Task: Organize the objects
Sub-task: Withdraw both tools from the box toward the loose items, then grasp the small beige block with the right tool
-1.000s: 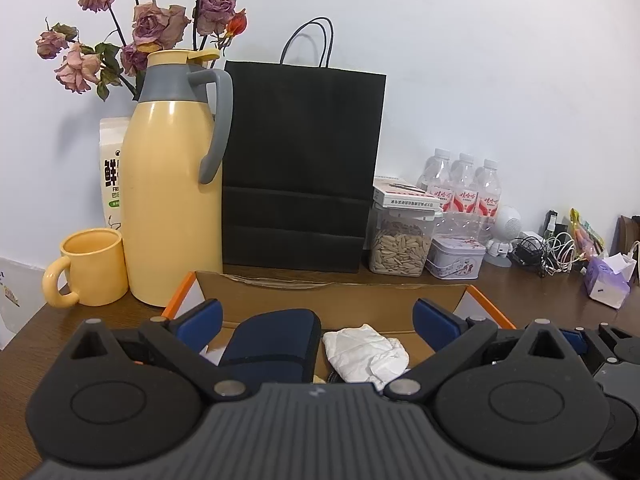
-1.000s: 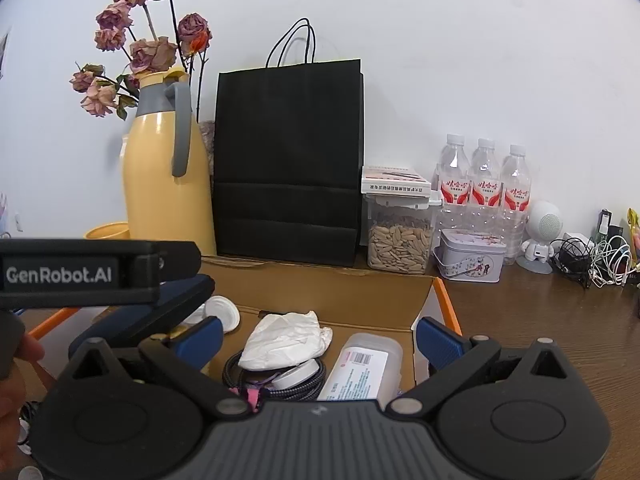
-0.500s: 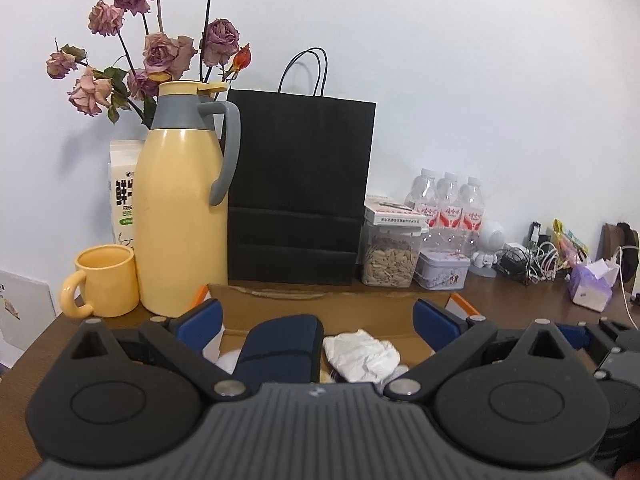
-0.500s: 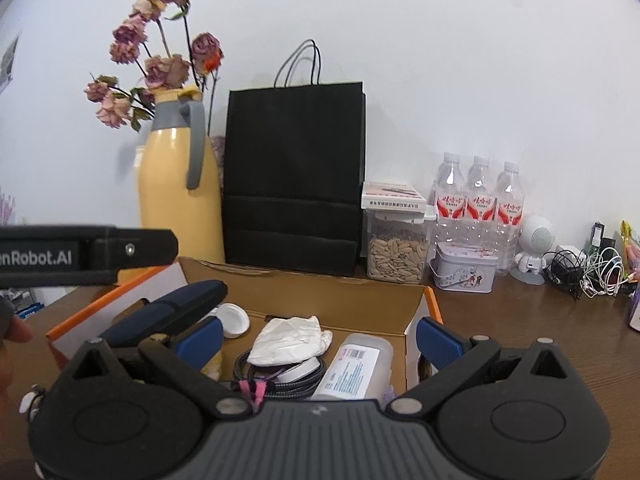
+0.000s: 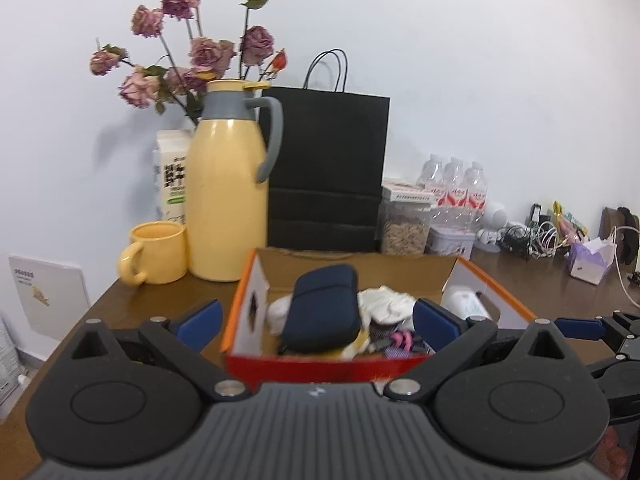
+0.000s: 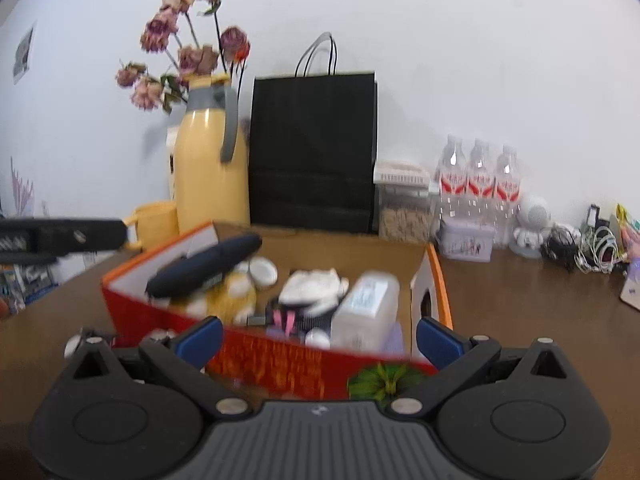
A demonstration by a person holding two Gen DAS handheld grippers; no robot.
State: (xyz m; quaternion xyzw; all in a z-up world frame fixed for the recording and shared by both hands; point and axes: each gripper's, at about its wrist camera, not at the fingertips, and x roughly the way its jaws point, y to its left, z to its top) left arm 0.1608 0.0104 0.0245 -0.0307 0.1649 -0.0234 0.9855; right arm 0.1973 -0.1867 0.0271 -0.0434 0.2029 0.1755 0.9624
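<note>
An open red and orange cardboard box point(image 5: 304, 368) point(image 6: 276, 364) stands on the brown table. A navy zip case point(image 5: 324, 308) point(image 6: 204, 266) lies tilted on top of its left side. Beside the case are a crumpled white tissue point(image 5: 386, 304) point(image 6: 316, 286), a white plastic bottle point(image 5: 466, 300) point(image 6: 366, 308), a white lid point(image 6: 262, 270) and dark cables. My left gripper point(image 5: 317, 318) is open and empty, just in front of the box. My right gripper point(image 6: 319, 340) is also open and empty at the box's front wall. Each wrist view shows the other gripper at its edge.
Behind the box stand a yellow thermos jug point(image 5: 228, 200), a yellow mug point(image 5: 156, 252), dried roses point(image 5: 200, 52), a black paper bag point(image 5: 328, 168), a seed jar point(image 5: 404, 232), a small tin point(image 6: 466, 242) and water bottles point(image 6: 480, 180). Tangled cables point(image 5: 532, 236) and a tissue pack point(image 5: 590, 260) lie at the right.
Both grippers have pulled back and up from the box, so its red front wall now shows. The navy case stays in the box. Both views are blurred by motion.
</note>
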